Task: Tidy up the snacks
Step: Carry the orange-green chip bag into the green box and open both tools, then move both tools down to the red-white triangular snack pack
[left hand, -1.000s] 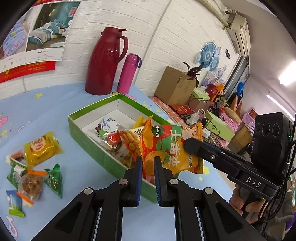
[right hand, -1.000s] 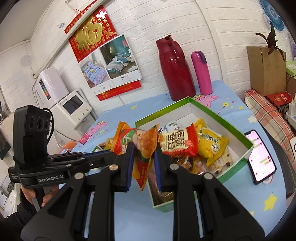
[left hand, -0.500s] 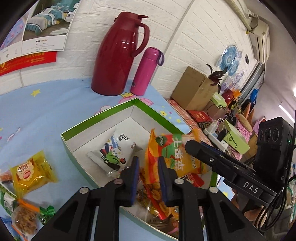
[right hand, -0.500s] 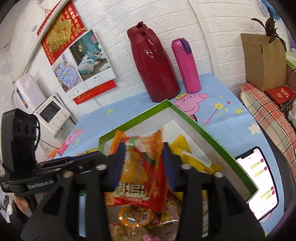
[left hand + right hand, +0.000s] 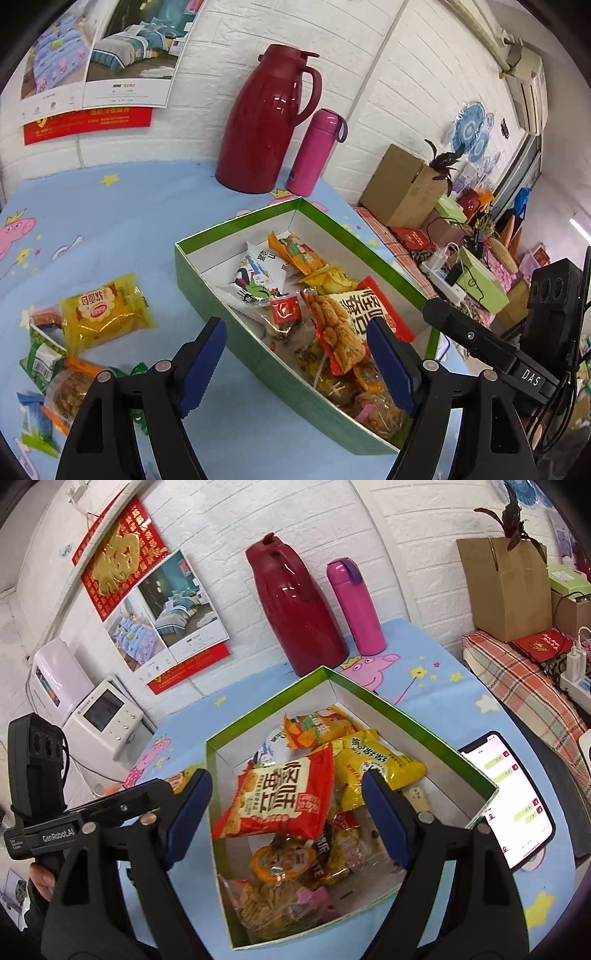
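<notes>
Grippers I steer: left gripper (image 5: 295,354) and right gripper (image 5: 286,808) hover over the green box (image 5: 413,716), jaws spread wide, empty. Red snack packet (image 5: 284,797) lies inside, at 12 o'clock.

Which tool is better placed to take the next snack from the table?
Left tool: open, and the loose snacks lie beside it. The right tool hangs over the box.

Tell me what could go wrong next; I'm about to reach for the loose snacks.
The green box is heaped at its near end, so the red packet on top may slide out. The phone lies close beside the box and could get knocked. Both grippers, left and right, hang open over it.
</notes>
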